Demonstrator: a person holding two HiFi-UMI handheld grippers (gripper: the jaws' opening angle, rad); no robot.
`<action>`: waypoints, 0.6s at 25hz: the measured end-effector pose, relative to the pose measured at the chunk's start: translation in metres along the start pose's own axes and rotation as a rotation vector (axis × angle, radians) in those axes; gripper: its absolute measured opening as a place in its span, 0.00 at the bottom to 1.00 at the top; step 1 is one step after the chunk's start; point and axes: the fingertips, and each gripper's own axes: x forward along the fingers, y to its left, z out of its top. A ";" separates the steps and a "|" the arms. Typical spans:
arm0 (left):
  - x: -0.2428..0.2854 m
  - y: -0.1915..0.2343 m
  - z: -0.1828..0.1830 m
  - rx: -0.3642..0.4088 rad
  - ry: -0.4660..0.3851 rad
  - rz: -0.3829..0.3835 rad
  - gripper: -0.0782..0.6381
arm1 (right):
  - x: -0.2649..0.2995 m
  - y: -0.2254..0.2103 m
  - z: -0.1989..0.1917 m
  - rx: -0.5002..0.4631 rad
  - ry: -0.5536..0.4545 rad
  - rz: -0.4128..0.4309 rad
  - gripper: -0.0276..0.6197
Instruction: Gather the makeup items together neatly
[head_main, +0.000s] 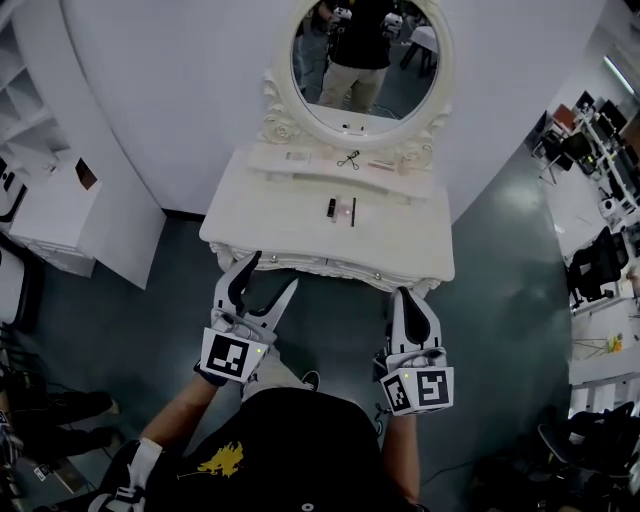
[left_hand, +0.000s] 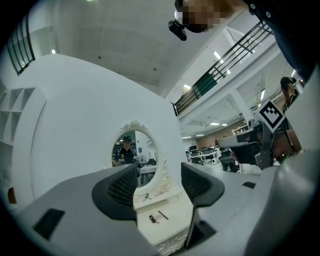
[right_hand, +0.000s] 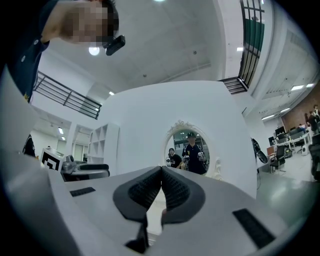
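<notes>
the makeup items lie on a white dressing table (head_main: 262, 222), in two loose groups. near the middle of the top, a small dark tube (head_main: 332, 209) and a thin dark stick (head_main: 353, 211) lie side by side with a pale pinkish piece (head_main: 343, 210) between them. further back, on the raised ledge (head_main: 268, 160) under the oval mirror (head_main: 365, 60), a black looped tool (head_main: 348, 159) rests between a pale flat item (head_main: 297, 156) and a pinkish one (head_main: 382, 165); what those two are is too small to tell.

both grippers hang in front of the table's near edge, well apart from everything on it. the left gripper (head_main: 272, 272) has its jaws spread, with nothing between them. the right gripper (head_main: 412, 298) has its jaws pressed together, empty.

the mirror reflects the person. the floor (head_main: 500, 250) around the table is dark grey, and a white cabinet (head_main: 70, 215) stands off to the left.
</notes>
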 end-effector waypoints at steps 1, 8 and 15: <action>0.000 -0.001 0.000 0.005 -0.001 -0.006 0.49 | -0.001 0.001 0.000 -0.001 0.000 -0.003 0.07; 0.002 -0.009 0.000 -0.002 -0.001 -0.006 0.40 | -0.010 -0.011 -0.007 0.019 0.018 -0.041 0.07; -0.008 -0.006 -0.003 -0.010 0.040 0.054 0.29 | -0.014 -0.014 -0.002 -0.016 0.038 -0.019 0.07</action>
